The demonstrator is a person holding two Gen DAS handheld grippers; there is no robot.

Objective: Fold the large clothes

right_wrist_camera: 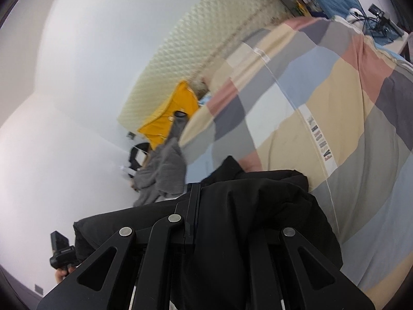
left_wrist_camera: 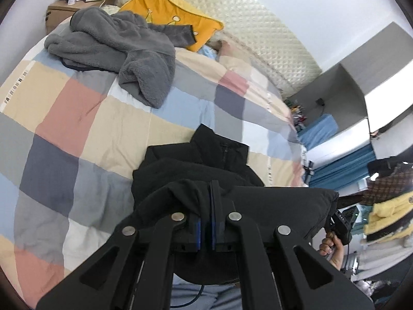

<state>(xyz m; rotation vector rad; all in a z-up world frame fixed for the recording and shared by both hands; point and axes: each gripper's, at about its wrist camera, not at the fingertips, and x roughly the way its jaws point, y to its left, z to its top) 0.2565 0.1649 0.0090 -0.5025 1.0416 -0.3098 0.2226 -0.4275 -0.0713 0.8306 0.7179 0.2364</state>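
Note:
A black jacket point(left_wrist_camera: 196, 160) lies partly on the checked bedspread point(left_wrist_camera: 77, 118), collar toward the pillows. My left gripper point(left_wrist_camera: 209, 193) is shut on a fold of the jacket's edge and holds it lifted over the bed's near side. My right gripper point(right_wrist_camera: 198, 196) is shut on another part of the same jacket point(right_wrist_camera: 258, 219), which drapes over its right finger and hides it. The other hand-held gripper shows at the right of the left wrist view point(left_wrist_camera: 340, 222) and at the lower left of the right wrist view point(right_wrist_camera: 60, 253).
A grey fleece garment point(left_wrist_camera: 116, 46) lies crumpled near the head of the bed, beside an orange pillow point(left_wrist_camera: 170, 13). A quilted cream headboard point(left_wrist_camera: 258, 33) runs behind. A cardboard box point(left_wrist_camera: 59, 10) with a bottle stands far left. Clothes point(left_wrist_camera: 387, 206) hang at right.

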